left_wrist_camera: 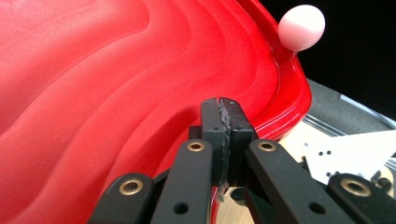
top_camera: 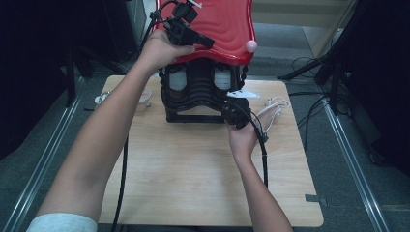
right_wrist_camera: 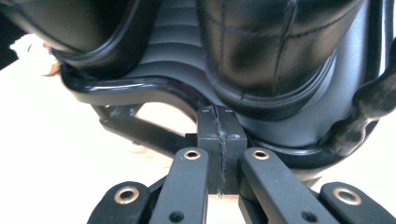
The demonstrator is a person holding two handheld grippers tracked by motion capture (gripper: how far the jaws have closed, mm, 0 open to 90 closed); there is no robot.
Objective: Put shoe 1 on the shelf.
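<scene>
The person's left forearm reaches far forward and up from the bottom left of the high view, the left hand [top_camera: 157, 48] wrapped round the left gripper [top_camera: 209, 42], which lies against the near left part of a red lid [top_camera: 227, 29]. The lid is a glossy moulded shell with wavy ridges and it caps the black device [top_camera: 200, 92] standing at the far edge of the desk [top_camera: 193, 183]. In the left gripper view its two black jaws are pressed together with nothing between them, their tips right at the ridged red surface close to the lid's raised rim; whether they touch it cannot be told. A pale pink ball [left_wrist_camera: 301, 27] sits on a short stem at the lid's corner, beyond the jaws. The right forearm comes up from the bottom centre, the right hand [top_camera: 241, 140] held low above the desk and gripping the right gripper [top_camera: 231, 112], which points at the foot of the black device on its right side. In the right gripper view those jaws are also pressed together and empty, their tips just at the glossy black base frame [right_wrist_camera: 140, 88], under a padded, stitched black cushion [right_wrist_camera: 275, 51]. Through the device's front, two whitish blocks [top_camera: 178, 79] show side by side beneath the lid. A coil of white cord [top_camera: 273, 111] lies on the desk just right of the device, and a small white object [top_camera: 145, 99] rests on the desk to its left.
</scene>
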